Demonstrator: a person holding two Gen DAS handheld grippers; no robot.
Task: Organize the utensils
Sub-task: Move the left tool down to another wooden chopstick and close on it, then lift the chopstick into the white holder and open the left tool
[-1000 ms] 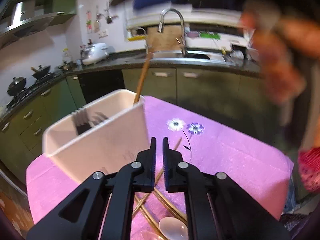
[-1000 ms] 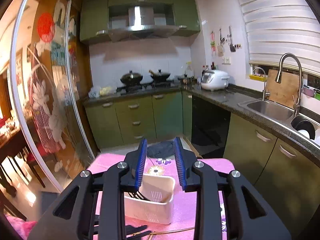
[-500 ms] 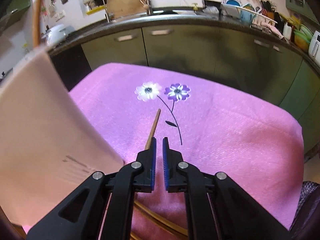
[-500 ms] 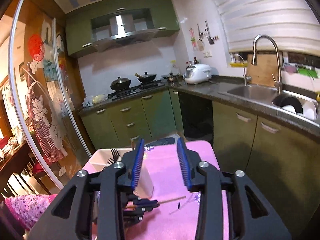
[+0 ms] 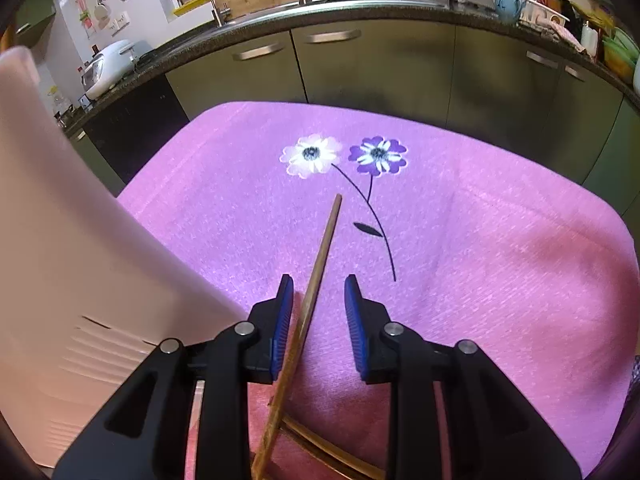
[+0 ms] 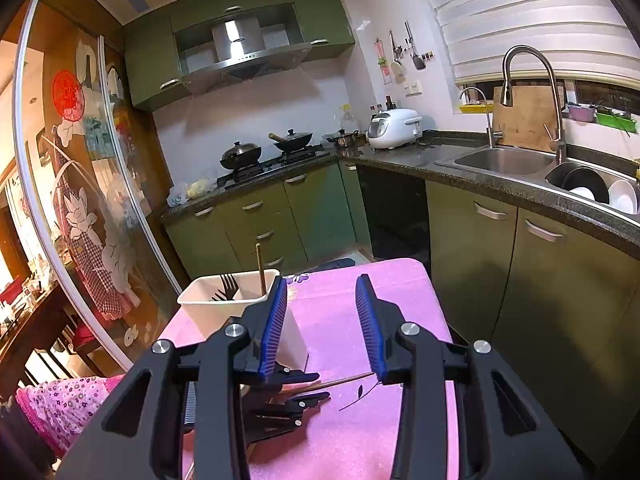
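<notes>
A brown chopstick [image 5: 320, 256] lies on the pink cloth [image 5: 480, 264] and runs between the blue pads of my left gripper [image 5: 318, 284]. Its jaws are opening and the pads do not press on the stick. More chopsticks [image 5: 320, 452] lie crossed under the gripper's body. The white utensil holder [image 5: 60, 264] fills the left of this view. In the right wrist view the holder [image 6: 208, 312] has forks [image 6: 228, 286] and an upright chopstick [image 6: 260, 268] in it. My right gripper [image 6: 322, 316] hangs open above the table with nothing between its fingers, and the left gripper [image 6: 300, 390] shows below it.
Green kitchen cabinets [image 6: 520, 264] and a dark counter with a sink [image 6: 504, 160] stand beyond the table's far edge. A glass sliding door [image 6: 80, 200] is to the left. The cloth carries two printed flowers [image 5: 344, 156].
My left gripper dropped toward the cloth, came over the lying chopstick and went from shut to parted. My right gripper swung right and lowered, its jaws a little wider.
</notes>
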